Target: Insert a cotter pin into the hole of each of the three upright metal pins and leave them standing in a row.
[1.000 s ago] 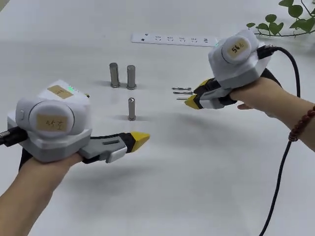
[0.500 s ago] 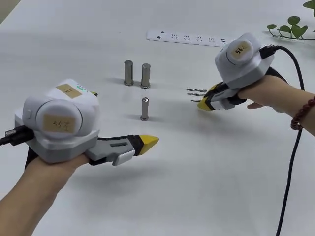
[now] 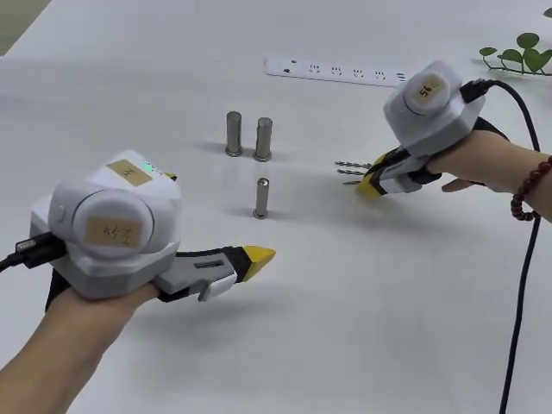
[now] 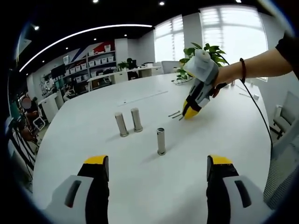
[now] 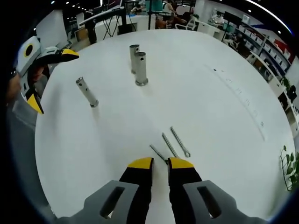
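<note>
Left tongs [image 4: 157, 161] spread wide, nothing between the jaws, held low over the white table [image 3: 362, 328] at the near left, yellow tips aimed toward the front metal pin [image 3: 261, 197]. Right tongs [image 5: 160, 163] almost closed, a slim gap between the jaws, tips down at the table, right at the near ends of the three cotter pins [image 5: 169, 144]. The nearest one's end reaches the gap, but the jaws are not clamped on it. Cotter pins lie flat, side by side, roughly parallel, right of the metal pins, none in a hole yet. Back pair of metal pins [image 3: 263, 139] stand upright just beside each other. The front metal pin is also upright, apart from the pair and nearer the person, the hole near its top empty. Power strip [image 3: 336, 72] lies at the far side, plant leaves [image 3: 528, 52] far right. A black cable [image 3: 517, 285] trails from the right tongs.
</note>
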`<action>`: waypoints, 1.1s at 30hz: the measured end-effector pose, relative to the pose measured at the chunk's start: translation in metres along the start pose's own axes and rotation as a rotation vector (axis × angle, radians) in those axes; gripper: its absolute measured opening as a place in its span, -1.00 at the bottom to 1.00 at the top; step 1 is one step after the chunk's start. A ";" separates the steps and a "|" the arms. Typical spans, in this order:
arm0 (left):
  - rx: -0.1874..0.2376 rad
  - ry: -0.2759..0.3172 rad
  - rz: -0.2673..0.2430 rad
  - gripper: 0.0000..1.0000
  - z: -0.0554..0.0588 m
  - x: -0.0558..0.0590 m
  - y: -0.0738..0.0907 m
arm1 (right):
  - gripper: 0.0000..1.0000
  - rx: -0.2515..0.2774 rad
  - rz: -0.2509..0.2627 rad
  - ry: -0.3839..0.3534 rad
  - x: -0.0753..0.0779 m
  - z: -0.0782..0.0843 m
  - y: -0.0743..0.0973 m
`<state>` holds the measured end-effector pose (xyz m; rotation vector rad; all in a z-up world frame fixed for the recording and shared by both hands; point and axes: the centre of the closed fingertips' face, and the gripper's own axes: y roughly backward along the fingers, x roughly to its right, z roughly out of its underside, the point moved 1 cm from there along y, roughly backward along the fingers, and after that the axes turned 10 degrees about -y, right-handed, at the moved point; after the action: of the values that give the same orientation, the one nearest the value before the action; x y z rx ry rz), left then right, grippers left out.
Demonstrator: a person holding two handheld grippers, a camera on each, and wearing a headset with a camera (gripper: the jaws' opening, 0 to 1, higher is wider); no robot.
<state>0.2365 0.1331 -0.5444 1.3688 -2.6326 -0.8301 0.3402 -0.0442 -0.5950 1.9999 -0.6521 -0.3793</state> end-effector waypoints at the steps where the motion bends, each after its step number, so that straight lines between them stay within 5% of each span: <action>1: -0.001 0.001 0.001 0.70 0.000 0.000 0.000 | -0.87 -0.005 -0.003 0.004 0.000 0.000 0.000; 15: -0.013 0.000 0.013 0.62 0.003 0.001 0.000 | -0.96 -0.145 -0.065 0.129 0.002 0.002 0.000; 18: -0.011 0.003 0.012 0.61 0.003 0.000 0.000 | -0.96 -0.131 -0.051 0.220 0.002 -0.002 0.002; 33: -0.004 0.003 0.016 0.60 0.001 0.001 0.001 | -0.80 -0.161 -0.109 0.283 0.001 0.004 0.005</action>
<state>0.2351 0.1337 -0.5449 1.3447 -2.6343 -0.8304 0.3376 -0.0492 -0.5925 1.8923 -0.3260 -0.2004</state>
